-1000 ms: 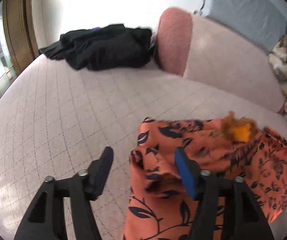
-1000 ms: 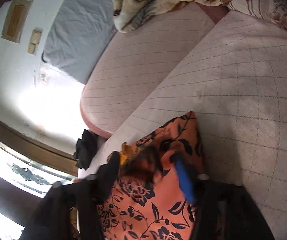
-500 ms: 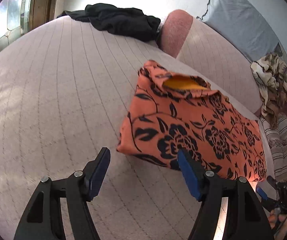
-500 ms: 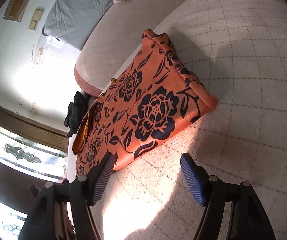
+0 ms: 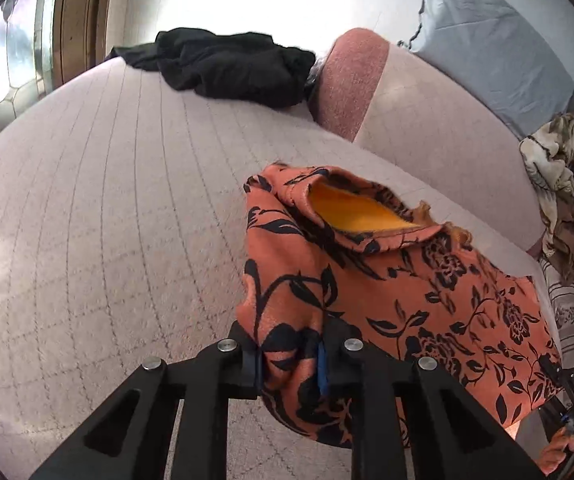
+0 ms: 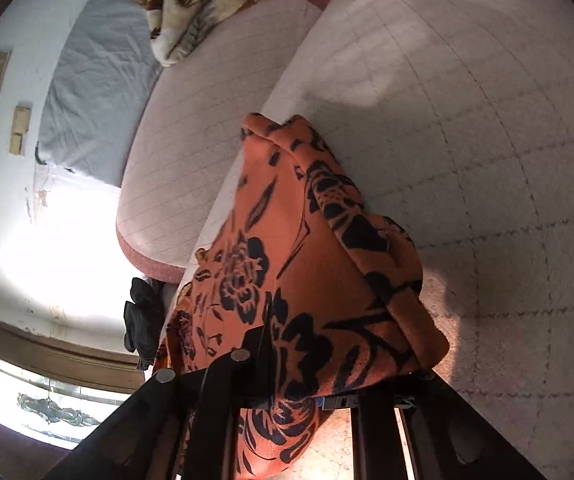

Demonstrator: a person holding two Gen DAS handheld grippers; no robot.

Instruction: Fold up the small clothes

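An orange garment with a black floral print (image 5: 387, 280) lies folded on the pink quilted sofa seat (image 5: 107, 220), its yellow lining showing at the far opening. My left gripper (image 5: 291, 360) is shut on the garment's near left corner. In the right wrist view the same garment (image 6: 287, 248) drapes over my right gripper (image 6: 299, 396), which is shut on its near right corner; the fingertips are hidden by cloth. The right gripper also shows at the lower right of the left wrist view (image 5: 567, 400).
A black garment (image 5: 227, 68) lies bunched at the far end of the seat. The pink backrest cushion (image 5: 427, 140) runs along the right. A beige patterned cloth (image 5: 563, 176) hangs over it. A window (image 5: 11, 64) is at the left.
Both grippers were open just in front of the garment half a second ago. Both have moved forward and shut on its near corners, which are now bunched and slightly lifted.
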